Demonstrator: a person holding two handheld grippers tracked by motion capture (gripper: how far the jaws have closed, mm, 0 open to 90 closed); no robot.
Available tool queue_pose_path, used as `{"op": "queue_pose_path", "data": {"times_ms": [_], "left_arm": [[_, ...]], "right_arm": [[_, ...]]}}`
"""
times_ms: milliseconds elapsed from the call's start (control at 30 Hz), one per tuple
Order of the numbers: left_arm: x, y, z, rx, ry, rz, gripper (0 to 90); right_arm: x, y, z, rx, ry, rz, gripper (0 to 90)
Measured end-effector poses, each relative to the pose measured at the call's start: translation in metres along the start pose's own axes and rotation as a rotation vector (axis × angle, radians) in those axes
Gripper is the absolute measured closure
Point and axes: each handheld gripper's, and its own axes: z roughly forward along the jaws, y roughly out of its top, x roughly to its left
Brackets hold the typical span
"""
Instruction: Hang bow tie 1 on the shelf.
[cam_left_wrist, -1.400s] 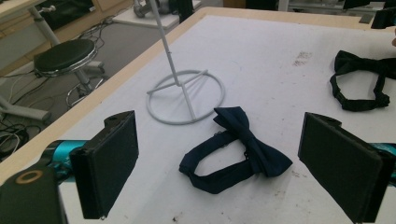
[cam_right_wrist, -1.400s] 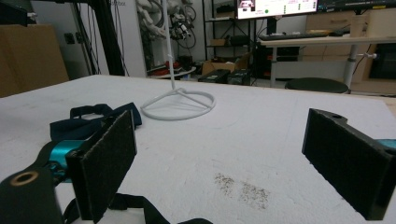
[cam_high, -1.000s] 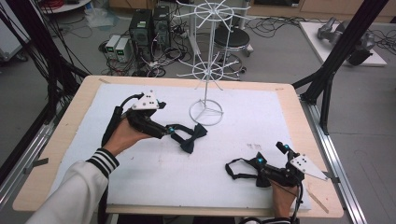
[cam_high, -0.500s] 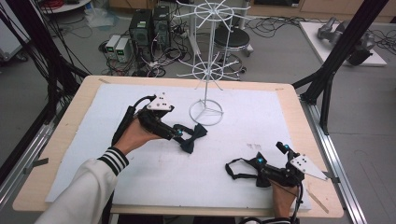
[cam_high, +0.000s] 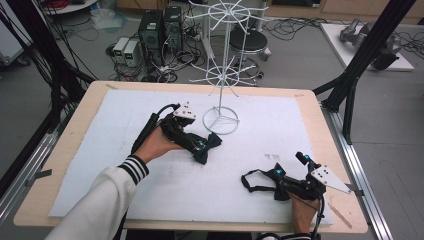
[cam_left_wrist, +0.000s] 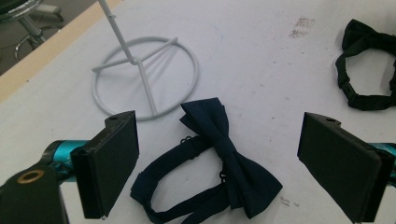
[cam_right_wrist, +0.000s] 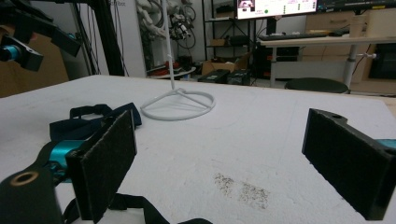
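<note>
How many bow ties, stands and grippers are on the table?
Bow ties: 2, one navy, one black
Wire stands: 1
Grippers: 2, left and right
Total: 5

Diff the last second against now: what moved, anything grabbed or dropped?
The left gripper moved right and slightly toward the person, closing on the navy bow tie; its jaws now stand open either side of it, nothing gripped. The right gripper, the black bow tie beside it and the white wire stand stayed put. Nothing taken or released.
</note>
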Motion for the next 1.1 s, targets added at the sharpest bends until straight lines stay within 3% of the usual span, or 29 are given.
{"op": "queue_pose_path", "data": {"times_ms": [167, 467, 800, 1100], "left_arm": [[0.0, 0.002, 0.012, 0.034, -0.016, -0.024, 13.2], [-0.003, 0.001, 0.03, 0.141, -0.013, -0.062, 15.1], [-0.005, -0.002, 0.047, 0.218, -0.008, -0.108, 18.1], [-0.004, -0.005, 0.056, 0.27, -0.007, -0.115, 22.6]], "right_arm": [[0.0, 0.0, 0.0, 0.0, 0.001, 0.002, 9.3], [0.0, 0.0, 0.0, -0.002, 0.0, 0.003, 9.3], [0.0, 0.0, 0.0, -0.005, 0.001, 0.006, 9.3], [-0.001, 0.0, -0.001, -0.004, -0.001, 0.009, 9.3]]}}
